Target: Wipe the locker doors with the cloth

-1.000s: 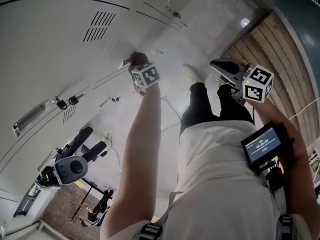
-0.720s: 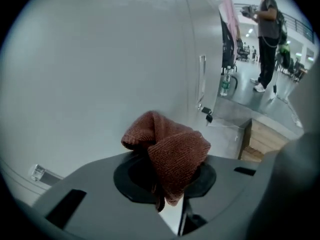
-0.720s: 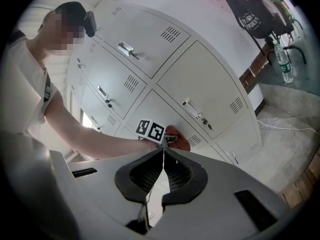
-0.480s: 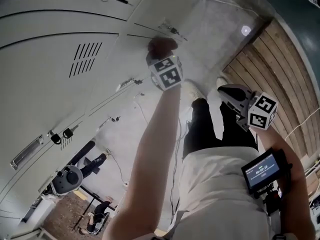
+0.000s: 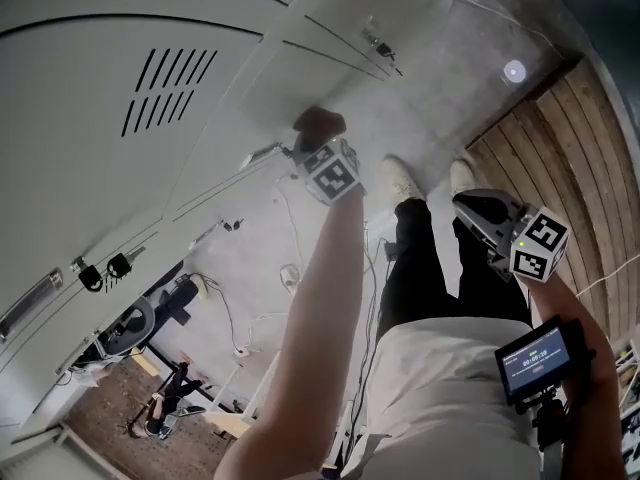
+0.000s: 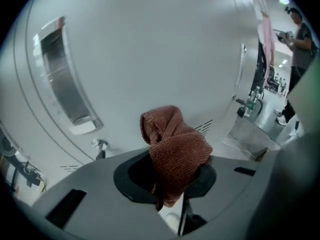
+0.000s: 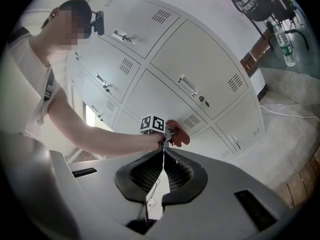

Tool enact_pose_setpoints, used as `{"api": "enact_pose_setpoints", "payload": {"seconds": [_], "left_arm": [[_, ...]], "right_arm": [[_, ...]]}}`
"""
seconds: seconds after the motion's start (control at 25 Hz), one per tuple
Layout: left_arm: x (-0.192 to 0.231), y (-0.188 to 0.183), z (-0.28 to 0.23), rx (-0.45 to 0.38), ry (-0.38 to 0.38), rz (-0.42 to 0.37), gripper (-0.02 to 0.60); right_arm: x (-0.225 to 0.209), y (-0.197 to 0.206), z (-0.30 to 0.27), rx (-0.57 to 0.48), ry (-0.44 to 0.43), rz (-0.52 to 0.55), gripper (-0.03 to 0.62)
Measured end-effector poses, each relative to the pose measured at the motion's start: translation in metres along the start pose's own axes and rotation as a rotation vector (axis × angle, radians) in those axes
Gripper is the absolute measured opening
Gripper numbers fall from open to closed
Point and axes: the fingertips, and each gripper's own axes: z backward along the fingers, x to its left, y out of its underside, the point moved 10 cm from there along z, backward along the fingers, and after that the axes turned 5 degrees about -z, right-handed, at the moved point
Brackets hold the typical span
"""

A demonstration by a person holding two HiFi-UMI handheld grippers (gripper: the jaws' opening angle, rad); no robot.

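"Cloth [image 6: 172, 149] first: where is it?"

"Pinched in the left gripper [image 5: 312, 144]. The jaws are closed on its lower part and the rest stands up past the tips in a reddish-brown wad. The person's left arm is stretched out to a low door of the lockers [image 5: 120, 88], and the wad is at the pale panel, just beside a small latch [image 5: 262, 155]."

"Is it pressed on the metal?"

"Probably, but the left gripper view shows the wad in front of the door without making the contact plain, so I won't swear to it."

"And the right gripper [image 5: 470, 204]?"

"Its jaws are brought together with nothing between them. It hangs by the person's right leg, well apart from the lockers, doing no work."

"What could go wrong from here?"

"Three things, as I judge it. The cloth is bunched rather than spread, so only a small patch would wipe and streaks could be missed. The wad could snag on that latch or on the recessed handle [image 6: 65, 84] during a stroke and be dragged out of the jaws. And if the arm leans in too hard, the hard jaw tips could meet the paint instead of the fabric."

"Anything underfoot?"

"Cables [image 5: 290, 268] trail on the floor [image 5: 450, 78] near the person's shoes [image 5: 402, 176]; a sideways step could catch one."
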Motion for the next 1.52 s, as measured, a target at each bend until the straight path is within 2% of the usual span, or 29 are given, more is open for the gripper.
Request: {"api": "enact_pose_setpoints", "payload": {"seconds": [0.2, 0.36, 0.52, 0.64, 0.72, 0.96, 1.28, 1.36, 1.52], "left_arm": [[0.023, 0.033, -0.009, 0.009, 0.038, -0.013, 0.071], [0.056, 0.053, -0.010, 0.016, -0.054, 0.033, 0.071], [0.091, 0.066, 0.004, 0.004, -0.141, 0.025, 0.071], [0.122, 0.081, 0.018, -0.013, -0.255, 0.090, 0.071], [0.131, 0.088, 0.019, -0.004, -0.285, 0.119, 0.071], [0.097, 0.081, -0.010, 0.008, -0.207, 0.187, 0.071], [-0.008, 0.028, -0.036, -0.052, -0.016, 0.184, 0.071], [-0.036, 0.011, -0.038, -0.092, 0.047, 0.136, 0.071], [-0.081, -0.023, -0.040, -0.173, 0.187, -0.014, 0.071]], "right_arm": [[-0.001, 0.004, -0.010, 0.040, -0.025, 0.018, 0.018], [-0.001, 0.010, -0.010, 0.049, -0.025, 0.013, 0.018], [-0.002, 0.019, -0.007, 0.061, -0.022, 0.004, 0.018], [-0.005, 0.023, -0.005, 0.056, -0.023, -0.006, 0.018], [-0.007, 0.026, -0.004, 0.054, -0.024, -0.015, 0.018], [-0.014, 0.032, 0.004, 0.038, -0.011, -0.026, 0.018], [-0.022, 0.020, 0.014, -0.049, 0.042, -0.050, 0.018], [-0.023, 0.018, 0.014, -0.061, 0.043, -0.049, 0.018], [-0.026, 0.018, 0.016, -0.078, 0.046, -0.055, 0.018]]}}
